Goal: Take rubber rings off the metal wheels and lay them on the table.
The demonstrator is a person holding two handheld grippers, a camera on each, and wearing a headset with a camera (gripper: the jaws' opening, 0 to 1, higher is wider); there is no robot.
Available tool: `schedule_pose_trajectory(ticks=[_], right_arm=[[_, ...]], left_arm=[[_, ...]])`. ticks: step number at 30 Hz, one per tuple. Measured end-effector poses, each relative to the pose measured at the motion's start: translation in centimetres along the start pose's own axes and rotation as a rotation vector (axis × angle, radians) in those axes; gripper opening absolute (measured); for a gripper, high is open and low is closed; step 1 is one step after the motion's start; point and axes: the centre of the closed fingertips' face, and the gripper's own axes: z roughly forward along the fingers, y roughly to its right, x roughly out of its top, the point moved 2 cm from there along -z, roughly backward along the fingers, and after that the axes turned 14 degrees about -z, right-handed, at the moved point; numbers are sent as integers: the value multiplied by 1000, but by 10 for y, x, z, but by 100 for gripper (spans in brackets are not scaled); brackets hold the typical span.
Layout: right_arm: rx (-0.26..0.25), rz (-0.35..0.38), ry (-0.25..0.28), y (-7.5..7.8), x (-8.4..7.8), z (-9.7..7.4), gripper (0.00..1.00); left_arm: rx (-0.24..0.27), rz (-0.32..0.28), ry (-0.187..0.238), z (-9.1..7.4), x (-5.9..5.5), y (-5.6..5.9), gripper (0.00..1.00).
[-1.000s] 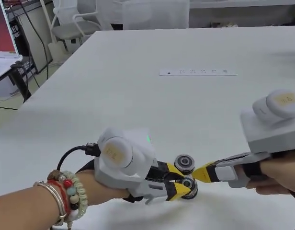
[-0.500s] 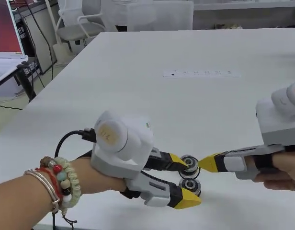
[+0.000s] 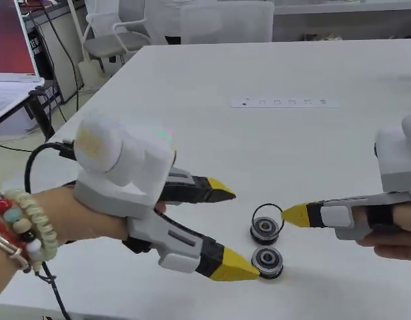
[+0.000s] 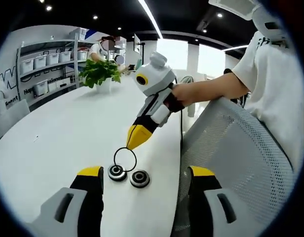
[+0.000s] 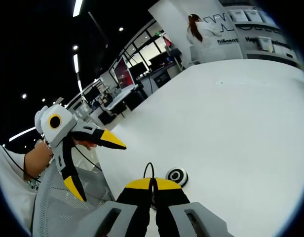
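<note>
Our right tool (image 3: 295, 215) is pinched shut on a thin black rubber ring (image 3: 266, 205), held upright at its tip over the metal wheel (image 3: 265, 230) just ahead. Our left tool (image 3: 232, 232) gapes wide (gripping nothing), its lower jaw beside the second wheel (image 3: 267, 261) on the table (image 3: 292, 147).

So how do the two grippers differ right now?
The left gripper is open and holds nothing; the right gripper is shut on a thin black rubber ring. The left gripper's lower jaw ends beside the nearer wheel; the right gripper points at the farther wheel. Both have yellow tips.
</note>
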Motion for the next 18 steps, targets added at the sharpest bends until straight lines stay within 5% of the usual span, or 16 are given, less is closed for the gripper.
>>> schedule_pose_trajectory(ticks=[9, 18], right_arm=[[1, 23, 46, 0, 9, -5, 0], [8, 46, 86, -2, 17, -8, 0]], left_arm=[[99, -19, 64, -38, 6, -8, 77], [183, -79, 71, -61, -14, -14, 88]])
